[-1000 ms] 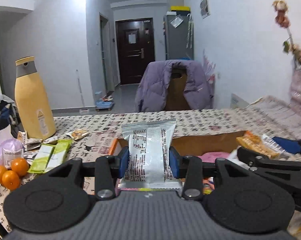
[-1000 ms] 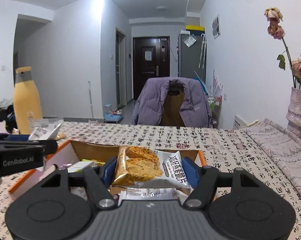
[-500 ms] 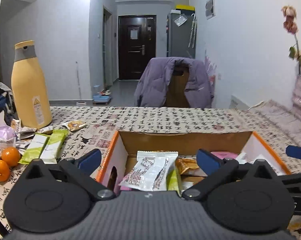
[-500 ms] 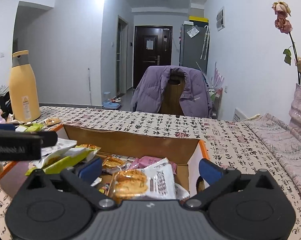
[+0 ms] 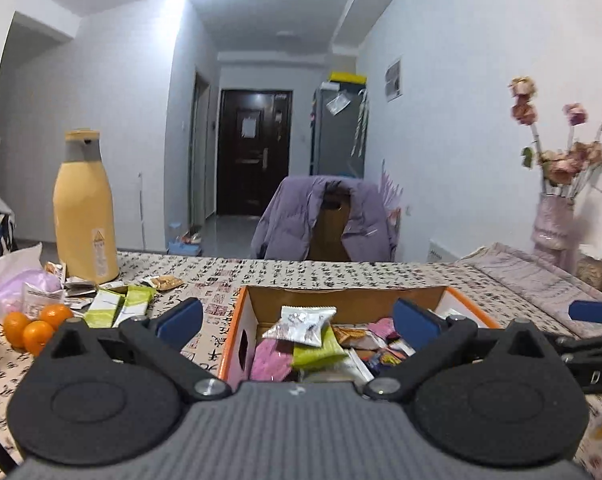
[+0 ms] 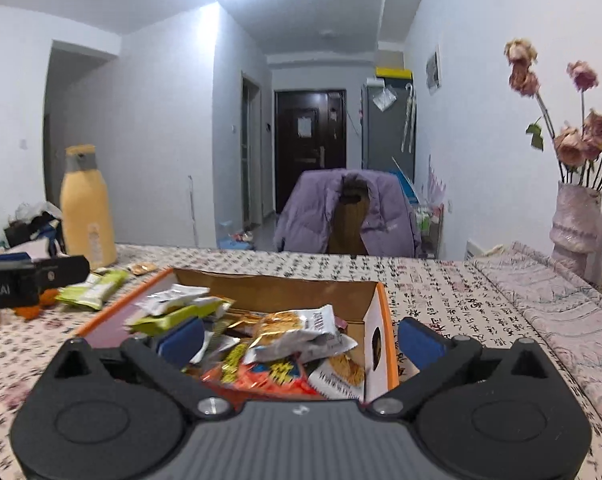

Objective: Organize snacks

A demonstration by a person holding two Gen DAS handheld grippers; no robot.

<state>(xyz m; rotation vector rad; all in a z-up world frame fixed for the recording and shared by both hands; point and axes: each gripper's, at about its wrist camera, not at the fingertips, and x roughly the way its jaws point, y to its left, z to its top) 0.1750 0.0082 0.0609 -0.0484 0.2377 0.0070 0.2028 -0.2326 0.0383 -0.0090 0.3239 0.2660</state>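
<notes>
Honestly, both grippers, left gripper (image 5: pixel 298 318) & right gripper (image 6: pixel 301 338), gape wide w/ nothing held; snacks sit heaped in the cardboard box (image 5: pixel 343 302). Risk imo: silver packet (image 5: pixel 305 319) perched on top slides out if bumped.

Probably a home: front door (image 5: pixel 254 152), jacket-draped chair (image 5: pixel 327 220), flower vase (image 6: pixel 575 224).

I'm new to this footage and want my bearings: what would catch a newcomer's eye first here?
First, the orange-edged cardboard box in the middle of the table, heaped with snack packets, with both open grippers, left gripper and right gripper, just before it. Next, the tall yellow bottle standing at the table's far left, with oranges and green packets loose near it. On the right stands a vase of dried roses.
</notes>
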